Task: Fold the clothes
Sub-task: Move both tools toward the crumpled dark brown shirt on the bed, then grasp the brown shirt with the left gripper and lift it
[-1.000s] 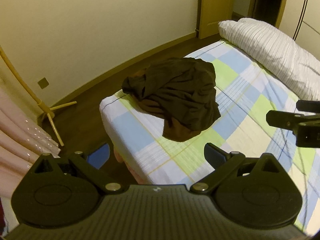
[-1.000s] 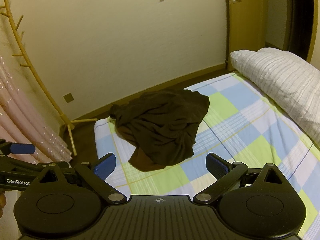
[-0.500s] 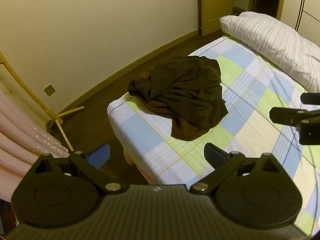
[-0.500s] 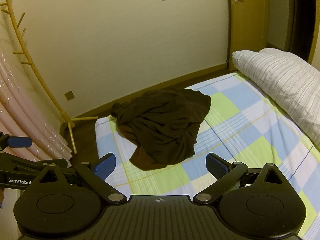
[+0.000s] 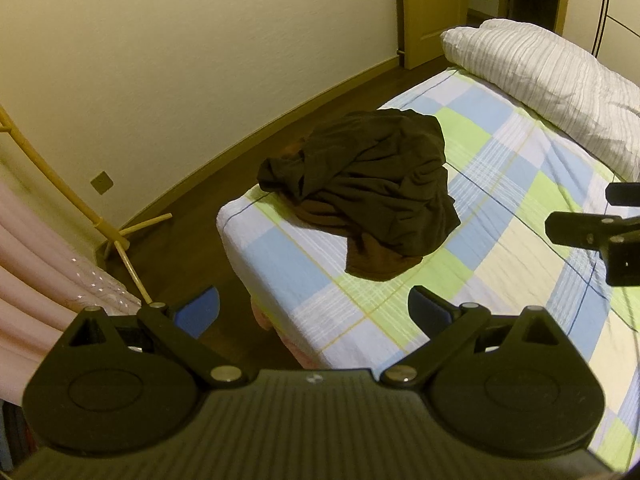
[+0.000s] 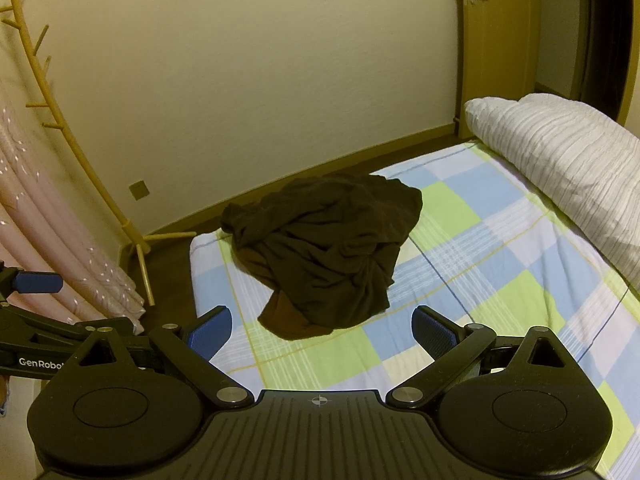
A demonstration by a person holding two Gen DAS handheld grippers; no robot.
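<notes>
A dark brown piece of clothing [image 5: 372, 196] lies in a crumpled heap on the bed [image 5: 500, 248]. It sits near the corner of the bed, on a sheet with blue, green and white squares. It is not folded — it is all bunched up, with a lighter brown bit poking out at the near edge.

The left claw [image 5: 314, 306] is wide open and holds nothing. The heap is ahead of it and a little to its right, well apart from its blue fingertips [image 5: 428, 306]. The left fingertip hangs over the dark floor [image 5: 192, 216] beside the bed, and the right one hangs over the sheet.

The right claw [image 6: 322, 326] is wide open too, with nothing in it. The heap lies straight ahead of it, just past the gap between its two fingers. The near edge of the cloth looks close to the fingertips, but they do not touch it.

Each claw shows up in the other's view — the left one far to the left of the right claw, the right one far to the right of the left claw.

Past the heap and to the right of both claws, a white striped pillow [image 6: 560, 168] rests on the bed. Far to the left stand a yellow coat rack [image 6: 80, 168] and pink curtains [image 6: 44, 240].
</notes>
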